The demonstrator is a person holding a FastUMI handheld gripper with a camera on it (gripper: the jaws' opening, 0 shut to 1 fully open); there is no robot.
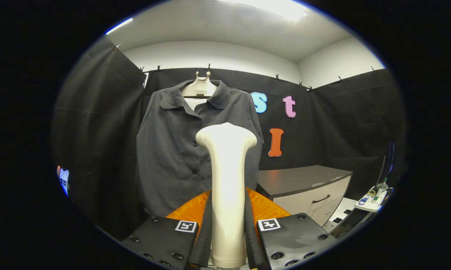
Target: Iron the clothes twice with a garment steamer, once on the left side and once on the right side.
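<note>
Gripper view: the gripper (228, 240) has both fingers closed on the handle of the cream garment steamer (227, 180), which stands upright between them. Its head points toward the dark shirt (173, 150) hanging just beyond. No readable writing is seen.

Dark grey shirt (180, 150), cream steamer (227, 187)

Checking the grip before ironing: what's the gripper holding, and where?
The gripper is shut on the garment steamer, fingers clamped on the lower part of its upright handle.
</note>
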